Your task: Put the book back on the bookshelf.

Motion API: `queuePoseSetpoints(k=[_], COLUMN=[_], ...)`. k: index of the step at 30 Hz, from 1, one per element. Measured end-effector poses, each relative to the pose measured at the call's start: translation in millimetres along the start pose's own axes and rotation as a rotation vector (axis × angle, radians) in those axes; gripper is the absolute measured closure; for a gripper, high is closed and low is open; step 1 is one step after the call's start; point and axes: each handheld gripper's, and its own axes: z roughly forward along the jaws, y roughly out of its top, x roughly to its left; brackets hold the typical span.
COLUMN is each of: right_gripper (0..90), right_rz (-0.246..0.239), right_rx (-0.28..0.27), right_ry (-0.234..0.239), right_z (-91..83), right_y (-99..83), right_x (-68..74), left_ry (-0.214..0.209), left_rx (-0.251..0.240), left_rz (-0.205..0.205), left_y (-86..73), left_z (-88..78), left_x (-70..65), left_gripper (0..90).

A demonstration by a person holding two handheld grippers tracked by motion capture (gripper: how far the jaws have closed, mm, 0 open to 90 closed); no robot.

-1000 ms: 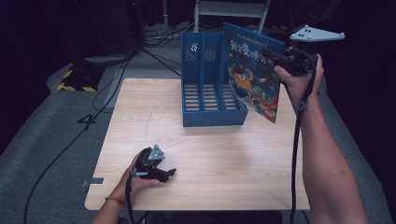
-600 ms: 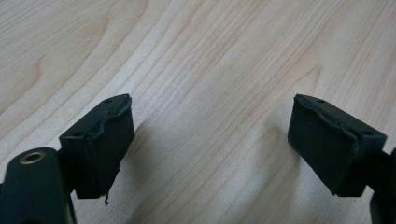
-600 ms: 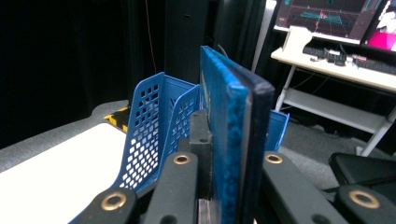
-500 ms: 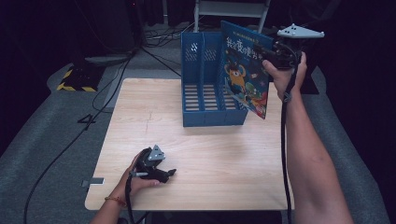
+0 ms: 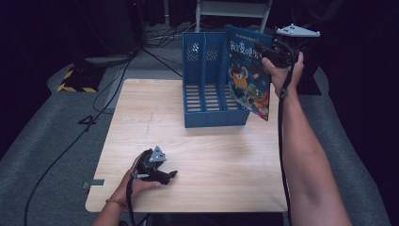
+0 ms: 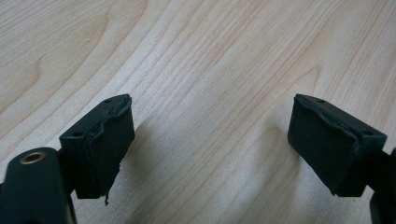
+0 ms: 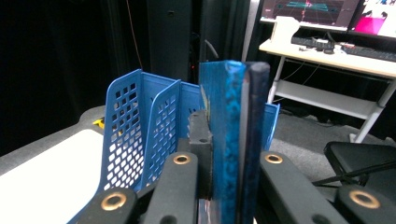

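The light wood-grain table [image 5: 221,179] carries one large item: a blue perforated plastic file rack with upright dividers [image 5: 207,80], standing at the far middle of the surface. Above and just to the right of the rack, the right gripper [image 5: 270,52] holds a blue illustrated picture book [image 5: 247,77] upright and slightly tilted, its lower corner hanging beside the rack's right wall. The jaws are clamped together on the book's edge. The left gripper [image 5: 164,176] rests on the table near the front edge, well apart from the rack, its jaws spread with nothing between them.

Progress, as judged from this layout: the book is lifted and brought to the rack, but is not yet inside any compartment. Lowering it into a slot and releasing it remain.

The high view shows the cover artwork and the book's position relative to the rack. The right gripper view shows the book [image 7: 233,140] edge-on between its jaws, with the rack's dividers [image 7: 140,130] behind. The left gripper view shows the separated pads [image 6: 105,140] over bare wood.
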Motion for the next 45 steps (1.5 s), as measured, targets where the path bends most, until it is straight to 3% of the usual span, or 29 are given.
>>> queuePoseSetpoints(k=[13, 19, 25, 31, 35, 37, 45], right_gripper=[83.1, 83.1, 83.1, 83.0, 82.8, 82.8, 79.2], right_rz=[-0.003, 0.023, 0.019, 0.054, 0.048, 0.051, 0.014], right_rx=[-0.028, -0.084, -0.096, -0.103, -0.085, -0.100, -0.072], right_ry=[-0.053, -0.092, -0.113, -0.130, -0.131, -0.127, -0.095], right_z=[14.2, 21.6, 35.0, 48.8, 53.5, 52.3, 42.2], right_y=[9.2, 12.4, 8.5, -3.9, -11.4, -13.4, -15.5], right_x=[3.8, 8.7, 12.4, 9.1, 9.0, 8.8, 14.4], left_ry=[-0.003, -0.002, -0.008, -0.011, -0.015, -0.014, -0.012], left_rx=[-0.003, -0.001, 0.001, -0.001, -0.001, -0.002, 0.001], left_rz=[0.001, 0.012, 0.014, 0.016, 0.011, 0.013, 0.016], left_y=[-0.3, -0.2, -0.3, -0.4, -0.6, -0.6, -1.0], left_z=[-0.1, -0.2, -0.6, -0.6, -0.4, -0.4, -1.0], left_x=[-0.3, 0.0, -0.3, -0.3, -0.8, -0.8, -1.4], left_gripper=[15.4, 15.4, 15.5, 15.5, 15.5, 15.5, 15.7])
